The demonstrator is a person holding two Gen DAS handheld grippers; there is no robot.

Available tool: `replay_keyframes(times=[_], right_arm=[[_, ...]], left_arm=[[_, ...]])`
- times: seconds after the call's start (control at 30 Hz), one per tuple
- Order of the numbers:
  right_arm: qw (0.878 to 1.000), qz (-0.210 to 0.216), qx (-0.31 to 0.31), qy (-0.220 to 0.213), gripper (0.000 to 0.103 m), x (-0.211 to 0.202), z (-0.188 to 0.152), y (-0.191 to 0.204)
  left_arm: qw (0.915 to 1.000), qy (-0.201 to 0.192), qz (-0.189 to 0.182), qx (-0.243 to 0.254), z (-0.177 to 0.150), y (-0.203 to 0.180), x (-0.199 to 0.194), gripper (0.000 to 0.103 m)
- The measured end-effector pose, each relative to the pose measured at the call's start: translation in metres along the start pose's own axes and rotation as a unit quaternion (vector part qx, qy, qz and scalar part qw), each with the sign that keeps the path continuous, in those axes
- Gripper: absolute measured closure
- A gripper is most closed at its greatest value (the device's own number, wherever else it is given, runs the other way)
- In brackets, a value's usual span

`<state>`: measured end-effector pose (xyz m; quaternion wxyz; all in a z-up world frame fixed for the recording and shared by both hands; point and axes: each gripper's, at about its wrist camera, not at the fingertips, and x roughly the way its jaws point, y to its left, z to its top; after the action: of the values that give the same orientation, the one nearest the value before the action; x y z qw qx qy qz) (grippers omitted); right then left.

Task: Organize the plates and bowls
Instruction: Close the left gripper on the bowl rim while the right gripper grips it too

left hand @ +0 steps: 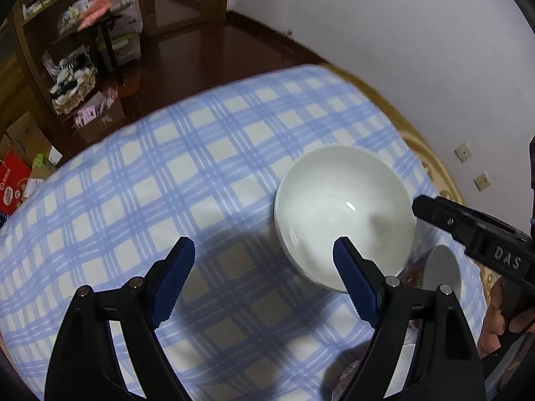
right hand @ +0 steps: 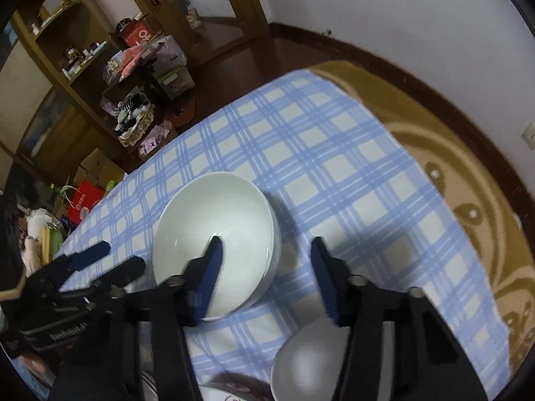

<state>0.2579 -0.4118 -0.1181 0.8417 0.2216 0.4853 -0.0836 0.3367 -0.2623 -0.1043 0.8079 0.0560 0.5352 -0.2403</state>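
Hovering over the blue-checked tablecloth (left hand: 187,173), my left gripper (left hand: 264,250) had its blue-padded fingers (left hand: 174,280) spread wide and gripped nothing. The white bowl (left hand: 344,214) sat upright on the cloth, ahead and to the right of that gripper, with my right finger's tip overlapping its near rim in the left wrist view. My right gripper (right hand: 265,250) was spread wide as well, with nothing between its pads; in its own view the white bowl (right hand: 214,237) lay ahead to the left, behind my left finger (right hand: 209,277), whether touching it I could not tell. A smaller white bowl (right hand: 307,364) showed below that gripper, close to the table's near edge. A patterned brown rug (right hand: 468,180) lay beyond the table.
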Motion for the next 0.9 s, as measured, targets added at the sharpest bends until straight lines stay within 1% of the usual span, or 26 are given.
replay_keyframes(times=[0.03, 0.13, 0.17, 0.2, 0.23, 0.27, 0.3, 0.33, 0.37, 0.4, 0.43, 0.5, 0.53, 0.63, 0.7, 0.8, 0.9], right_arm=[[1.0, 0.005, 0.009, 0.01, 0.063, 0.007, 0.001, -0.003], [1.0, 0.006, 0.016, 0.022, 0.063, 0.019, 0.002, -0.008], [1.0, 0.004, 0.014, 0.024, 0.063, 0.021, 0.003, -0.008], [1.0, 0.002, 0.013, 0.028, 0.063, 0.024, 0.003, -0.008], [0.999, -0.004, 0.015, 0.033, 0.063, 0.027, 0.004, -0.008], [0.999, -0.006, 0.016, 0.036, 0.064, 0.03, 0.004, -0.01], [0.999, -0.006, 0.017, 0.039, 0.069, 0.033, 0.005, -0.01], [0.999, -0.001, 0.02, 0.044, 0.075, 0.036, 0.004, -0.009], [0.999, 0.002, 0.02, 0.048, 0.077, 0.038, 0.004, -0.01], [0.999, 0.002, 0.019, 0.051, 0.081, 0.04, 0.003, -0.01], [0.999, 0.003, 0.017, 0.05, 0.088, 0.041, 0.001, -0.009], [0.999, 0.012, 0.028, 0.044, 0.089, 0.04, -0.001, -0.011], [0.999, 0.014, 0.033, 0.04, 0.089, 0.04, -0.002, -0.011], [0.999, 0.0, 0.026, 0.035, 0.09, 0.036, -0.007, -0.006], [0.999, -0.009, 0.017, 0.028, 0.091, 0.032, -0.009, -0.002], [1.0, -0.014, 0.017, 0.017, 0.091, 0.026, -0.016, 0.001], [1.0, -0.004, 0.024, 0.019, 0.091, 0.021, -0.025, 0.003]], left_arm=[[1.0, 0.008, 0.002, -0.003, 0.0, 0.0, 0.005, 0.02], [0.9997, 0.022, 0.001, -0.01, 0.001, 0.0, 0.017, 0.02], [0.9996, 0.027, 0.004, -0.012, 0.001, 0.0, 0.022, 0.025], [0.9992, 0.035, 0.007, -0.017, 0.001, 0.0, 0.029, 0.036], [0.9988, 0.044, 0.008, -0.021, 0.001, -0.001, 0.034, 0.042], [0.9982, 0.053, 0.005, -0.027, 0.0, -0.001, 0.039, 0.053], [0.9977, 0.06, -0.001, -0.032, -0.001, -0.002, 0.044, 0.061], [0.9973, 0.063, -0.008, -0.037, -0.001, -0.002, 0.048, 0.063], [0.997, 0.062, -0.009, -0.045, -0.002, -0.001, 0.05, 0.064], [0.9966, 0.06, -0.01, -0.055, -0.002, 0.0, 0.051, 0.068], [0.9957, 0.058, -0.018, -0.07, -0.003, 0.002, 0.052, 0.071], [0.9935, 0.059, -0.045, -0.087, -0.004, 0.004, 0.053, 0.088], [0.993, 0.057, -0.047, -0.092, -0.004, 0.004, 0.052, 0.091], [0.9944, 0.052, -0.023, -0.089, -0.007, -0.002, 0.048, 0.093], [0.9943, 0.051, -0.013, -0.093, -0.009, -0.005, 0.044, 0.093], [0.9933, 0.06, -0.018, -0.097, -0.016, -0.003, 0.038, 0.093], [0.9939, 0.059, -0.015, -0.092, -0.022, 0.0, 0.027, 0.093]])
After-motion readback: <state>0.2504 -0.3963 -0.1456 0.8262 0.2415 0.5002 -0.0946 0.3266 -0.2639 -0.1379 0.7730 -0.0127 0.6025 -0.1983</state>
